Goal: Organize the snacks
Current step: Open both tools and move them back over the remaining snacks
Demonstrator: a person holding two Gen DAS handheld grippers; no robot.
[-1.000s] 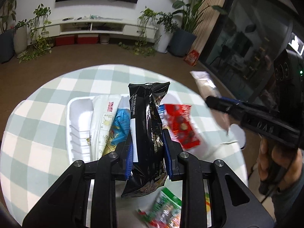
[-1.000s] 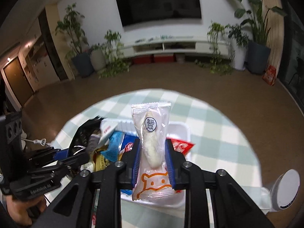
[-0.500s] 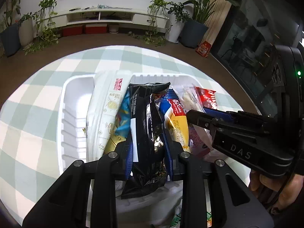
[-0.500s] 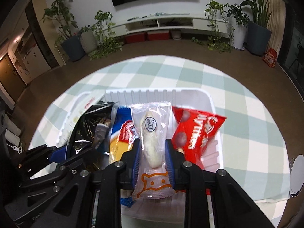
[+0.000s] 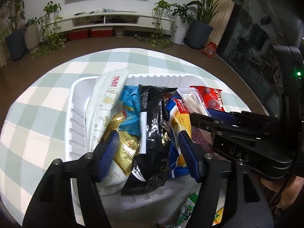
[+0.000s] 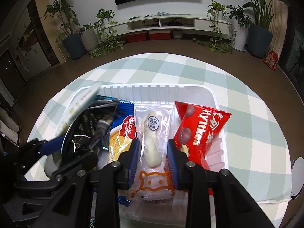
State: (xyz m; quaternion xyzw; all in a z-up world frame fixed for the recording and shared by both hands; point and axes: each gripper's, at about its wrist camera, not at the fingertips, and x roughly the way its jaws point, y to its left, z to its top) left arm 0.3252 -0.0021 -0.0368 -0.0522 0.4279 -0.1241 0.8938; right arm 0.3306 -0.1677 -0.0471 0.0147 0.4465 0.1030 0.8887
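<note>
A white tray (image 5: 76, 87) (image 6: 152, 87) on the checked table holds several snack packets standing side by side. My left gripper (image 5: 148, 150) is low in the tray, its jaws opening. The black packet (image 5: 153, 125) stands between the blue pads (image 5: 111, 148), which are clear of it on both sides. My right gripper (image 6: 153, 155) is just to the right, its jaws starting to open. Its pads (image 6: 134, 155) still touch the clear bun packet (image 6: 152, 138) resting in the tray. A red Mylikes packet (image 6: 199, 133) leans at the right end.
A long white packet (image 5: 106, 104), a light blue one (image 5: 131, 110), a gold one (image 5: 123, 138) and a blue-and-yellow roll-cake packet (image 6: 123, 134) fill the tray's left half. A green packet (image 5: 188, 212) lies outside on the table. A white round object (image 6: 297, 178) sits at the table's right edge.
Both grippers came down into the tray with their packets. The left jaws spread wide off the black packet. The right jaws widened only slightly around the bun packet.
</note>
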